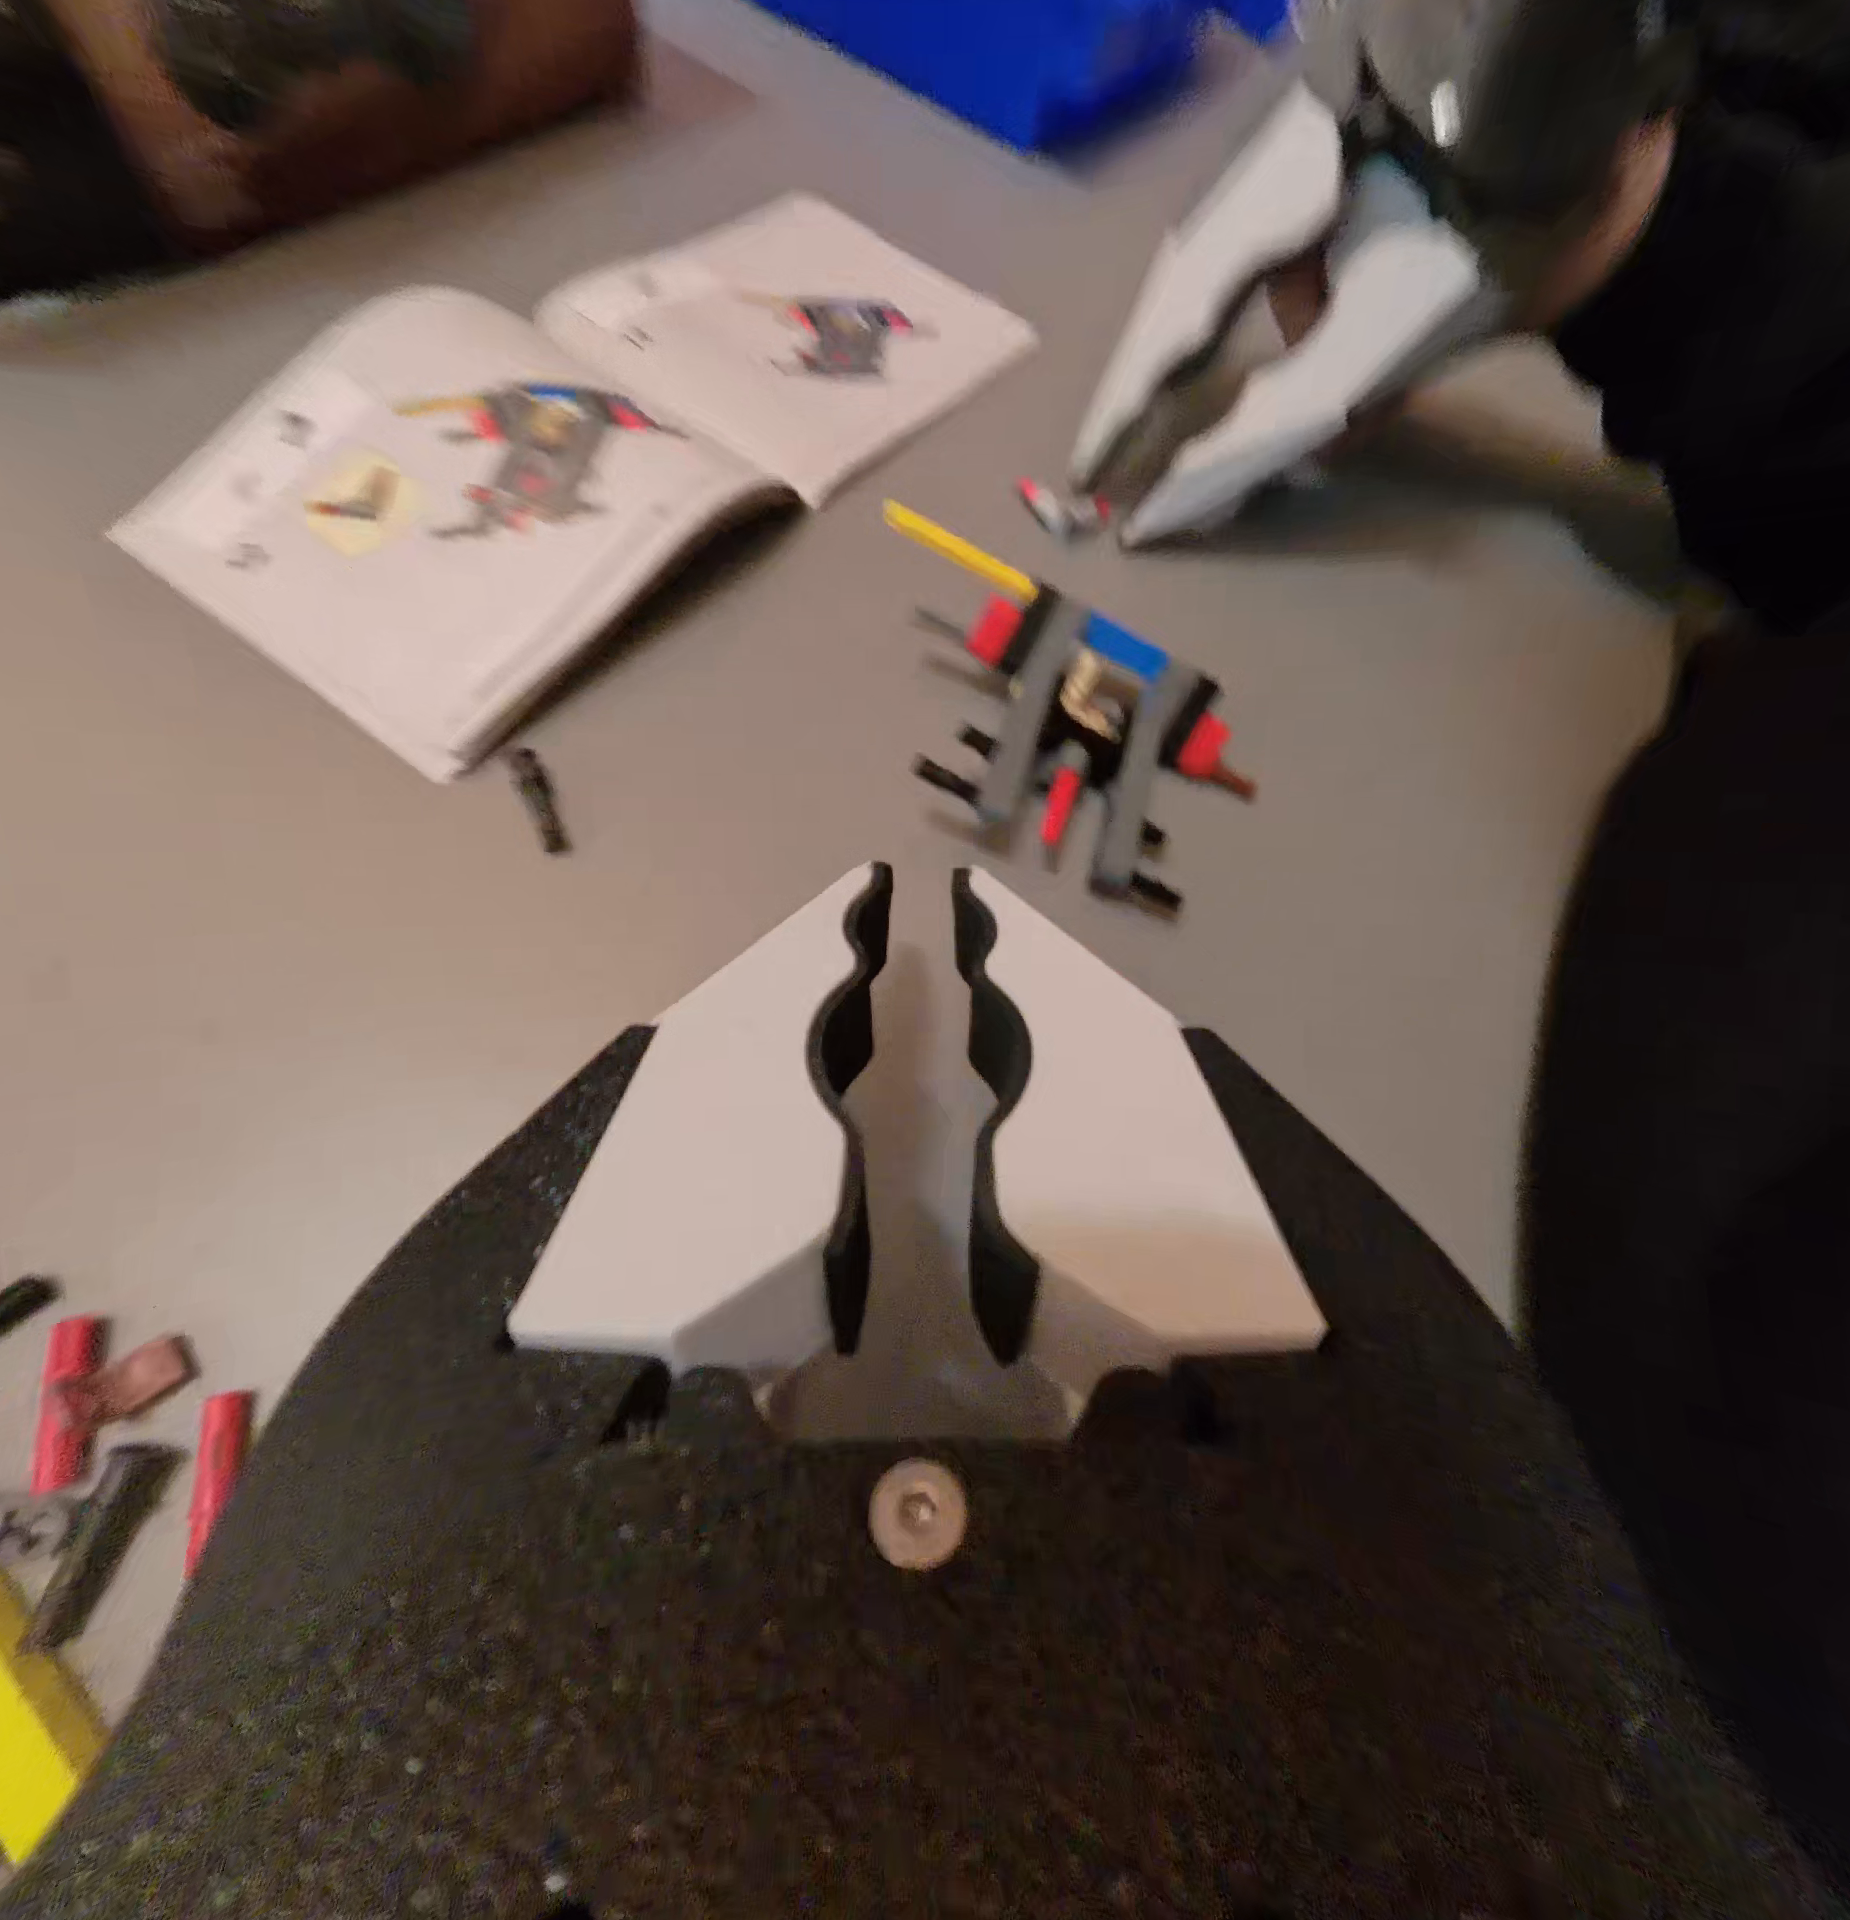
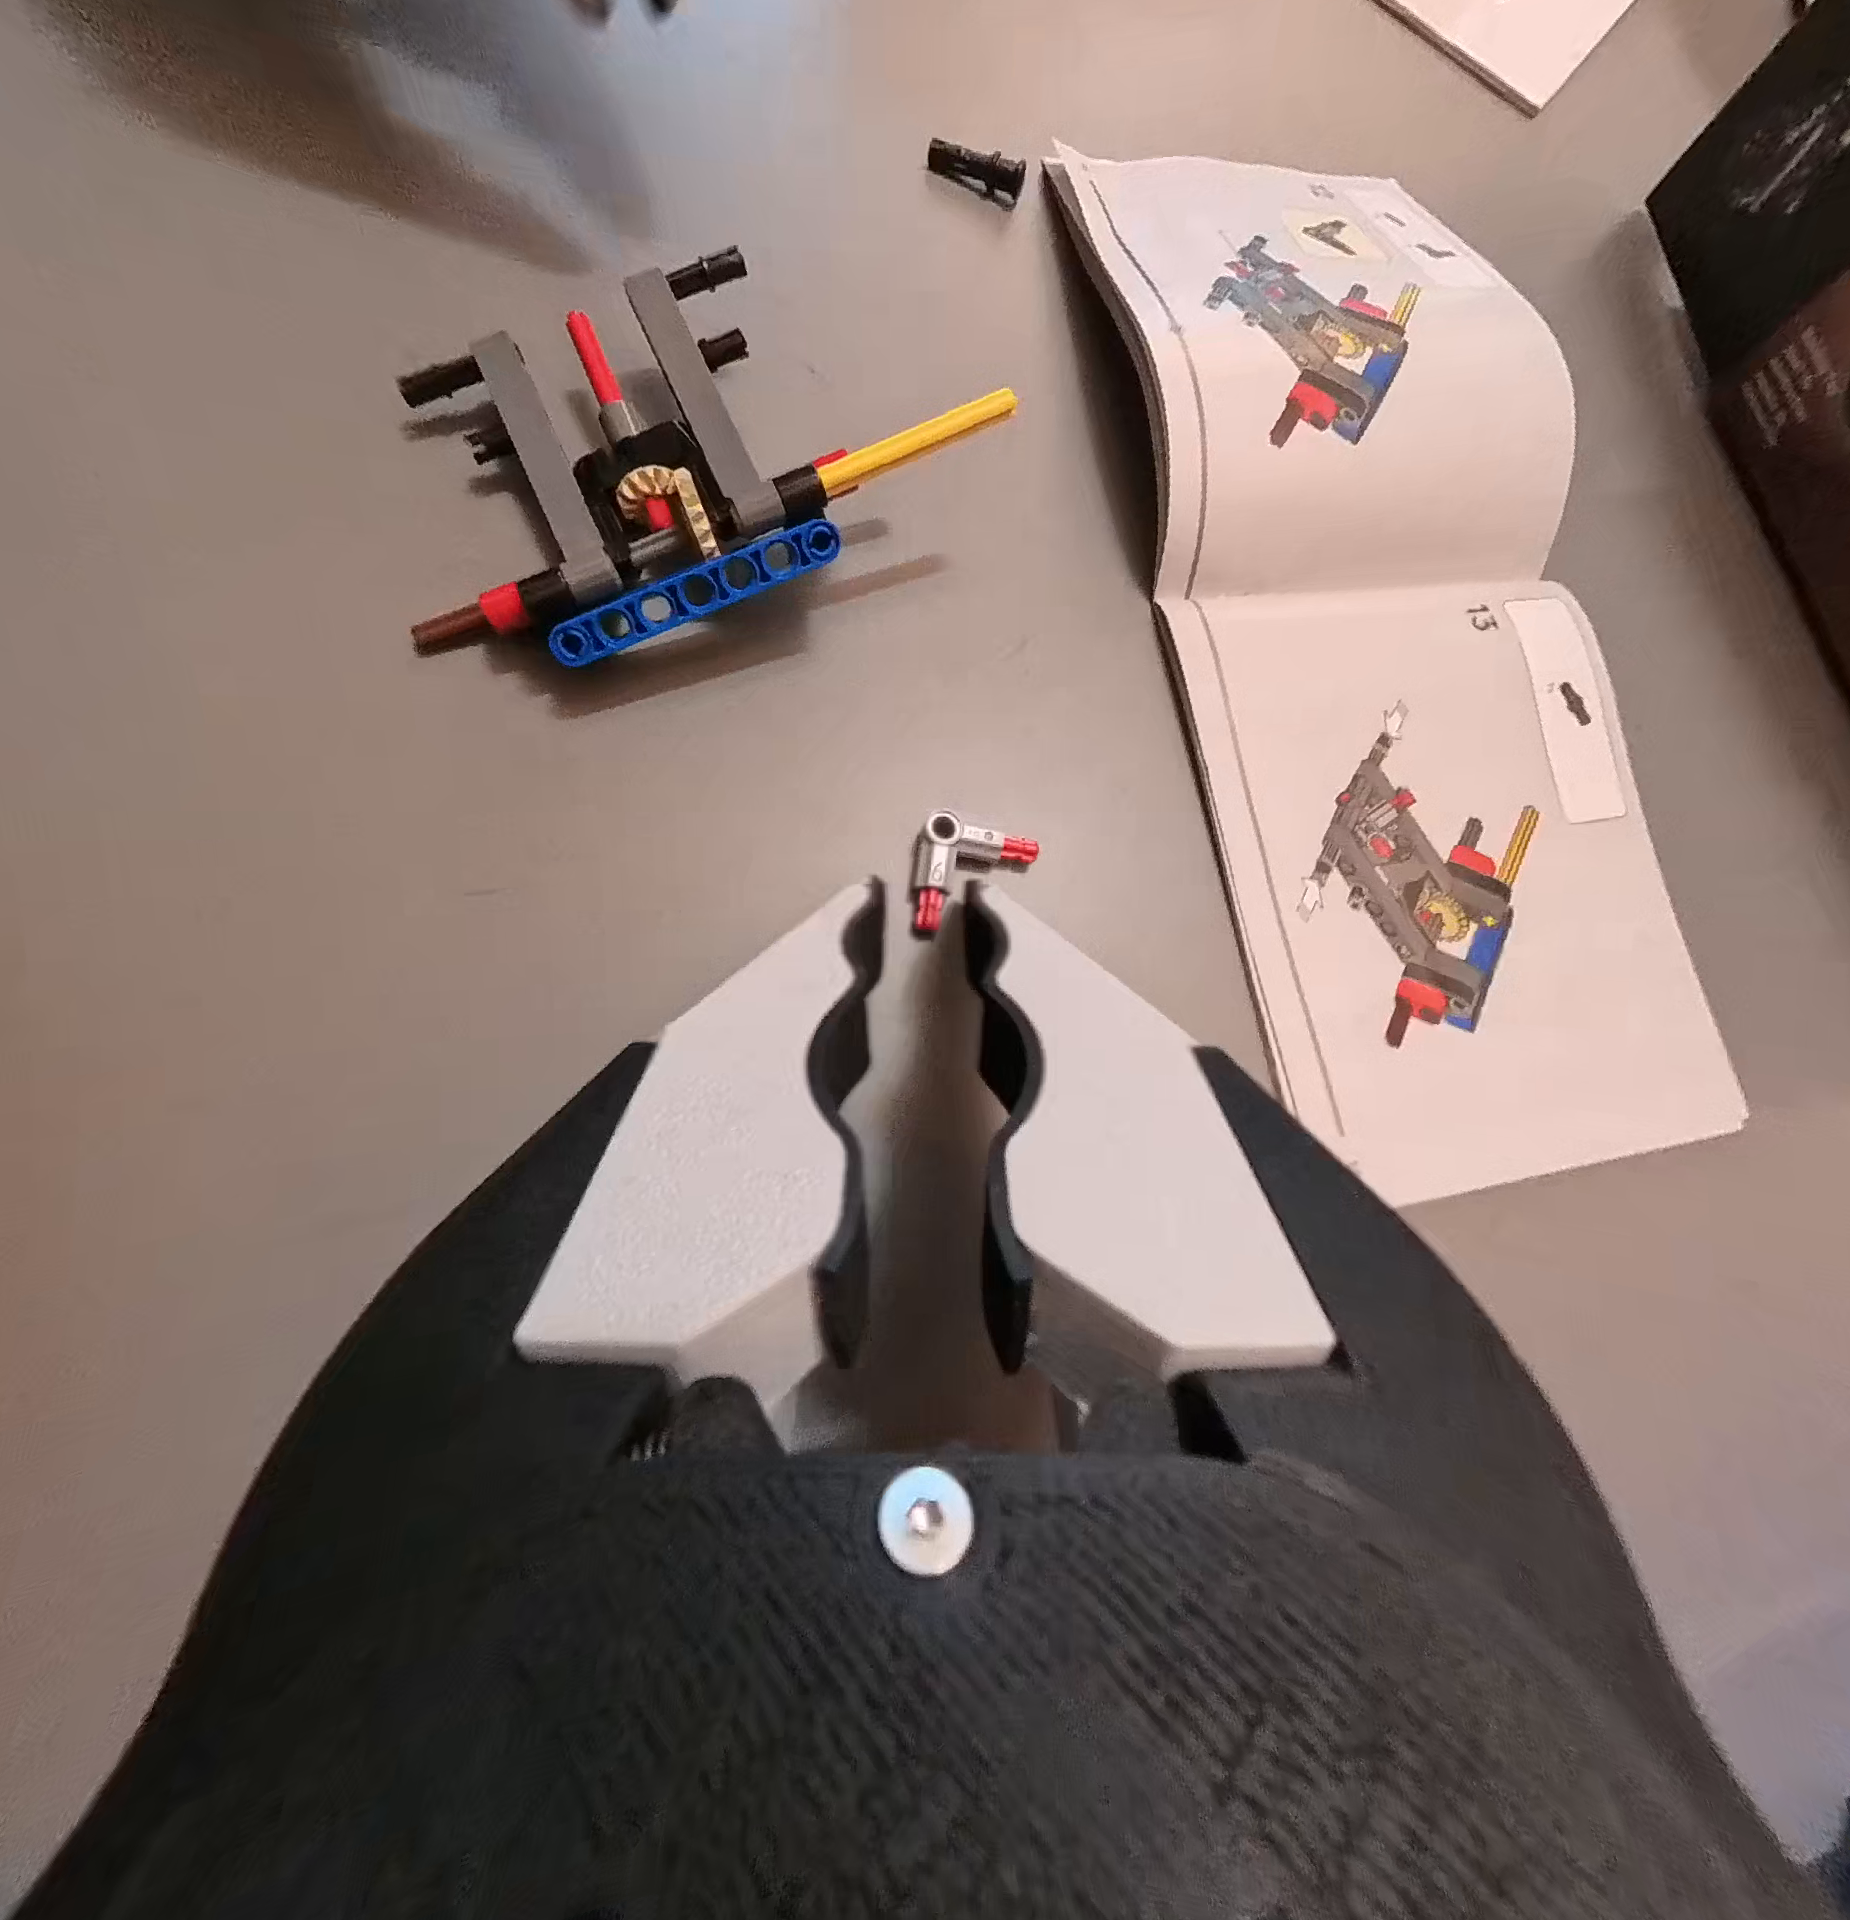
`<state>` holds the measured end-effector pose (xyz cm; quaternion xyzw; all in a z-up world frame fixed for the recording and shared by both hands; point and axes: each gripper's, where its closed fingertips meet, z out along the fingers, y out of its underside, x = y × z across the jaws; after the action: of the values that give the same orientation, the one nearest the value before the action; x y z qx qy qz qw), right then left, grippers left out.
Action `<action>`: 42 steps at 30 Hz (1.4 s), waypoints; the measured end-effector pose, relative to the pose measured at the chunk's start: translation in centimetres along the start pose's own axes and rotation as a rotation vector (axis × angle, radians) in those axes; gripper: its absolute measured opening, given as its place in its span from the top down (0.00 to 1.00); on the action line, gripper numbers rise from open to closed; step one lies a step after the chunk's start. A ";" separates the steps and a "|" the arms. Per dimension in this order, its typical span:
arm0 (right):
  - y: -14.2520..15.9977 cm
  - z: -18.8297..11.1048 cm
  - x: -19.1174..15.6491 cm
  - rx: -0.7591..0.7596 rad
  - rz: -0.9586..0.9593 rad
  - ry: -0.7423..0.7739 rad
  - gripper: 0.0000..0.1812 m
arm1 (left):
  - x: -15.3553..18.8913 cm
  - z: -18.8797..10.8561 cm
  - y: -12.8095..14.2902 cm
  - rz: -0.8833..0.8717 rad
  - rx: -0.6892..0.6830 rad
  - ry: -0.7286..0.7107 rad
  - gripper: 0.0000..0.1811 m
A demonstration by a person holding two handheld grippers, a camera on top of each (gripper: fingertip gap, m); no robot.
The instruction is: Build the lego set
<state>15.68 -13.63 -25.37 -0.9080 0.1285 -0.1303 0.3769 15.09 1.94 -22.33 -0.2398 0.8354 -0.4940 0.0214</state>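
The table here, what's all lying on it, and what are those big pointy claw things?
Part-built model: one, grey beams, blue beam, yellow and red rods, tan gears; mid-table.
Small angled piece: one, grey with red pins; at the right gripper's tips, not gripped.
Loose black pin: one; by the booklet's edge.
Instruction booklet: one, white, lying open.
Loose parts: several, red, black, yellow; blurred, near the left gripper.
Blue box: one, far edge.
Dark box: one, beside the booklet.
Table: grey.
Left gripper: grey fingers, slightly apart, empty.
Right gripper: same, slightly apart.
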 end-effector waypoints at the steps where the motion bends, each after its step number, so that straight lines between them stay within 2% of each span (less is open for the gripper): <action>1: -0.1 -0.3 -0.2 0.006 0.022 -0.003 0.89 | 0.7 0.2 0.9 0.052 -0.056 0.023 0.95; 5: -1.5 -0.4 -2.9 0.054 0.101 -0.108 0.89 | 1.9 1.3 3.7 0.239 -0.225 0.020 0.95; 8: -3.5 0.0 -5.3 0.137 0.244 -0.244 0.87 | 3.2 2.2 2.9 0.237 -0.181 0.078 0.95; 12: -5.9 0.3 -5.2 0.264 0.388 -0.285 0.86 | 4.2 2.9 3.0 0.245 -0.206 0.128 0.95; 17: -4.9 1.7 -4.8 0.146 0.296 -0.246 0.86 | 5.3 3.2 2.2 0.266 -0.166 0.176 0.96; 23: -5.9 3.3 -3.0 0.125 0.238 -0.209 0.89 | 5.6 3.6 1.5 0.249 -0.138 0.191 0.97; 28: -6.8 4.4 -1.1 0.114 0.172 -0.130 0.89 | 4.7 4.3 0.7 0.213 -0.117 0.135 0.96; 30: -7.1 4.2 0.0 0.128 0.175 -0.074 0.89 | 4.7 4.2 0.2 0.201 -0.091 0.141 0.96; 35: -6.8 1.8 0.3 0.153 0.171 -0.048 0.89 | 5.8 2.8 -0.7 0.180 -0.013 0.197 0.96; 42: -3.6 -0.3 1.2 0.113 0.221 0.039 0.89 | 3.8 0.2 -0.7 0.219 -0.001 0.119 0.94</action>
<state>17.24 -11.77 -22.43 -0.8629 0.2278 -0.1127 0.4369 12.04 -0.07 -21.09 -0.1175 0.8567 -0.5016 0.0254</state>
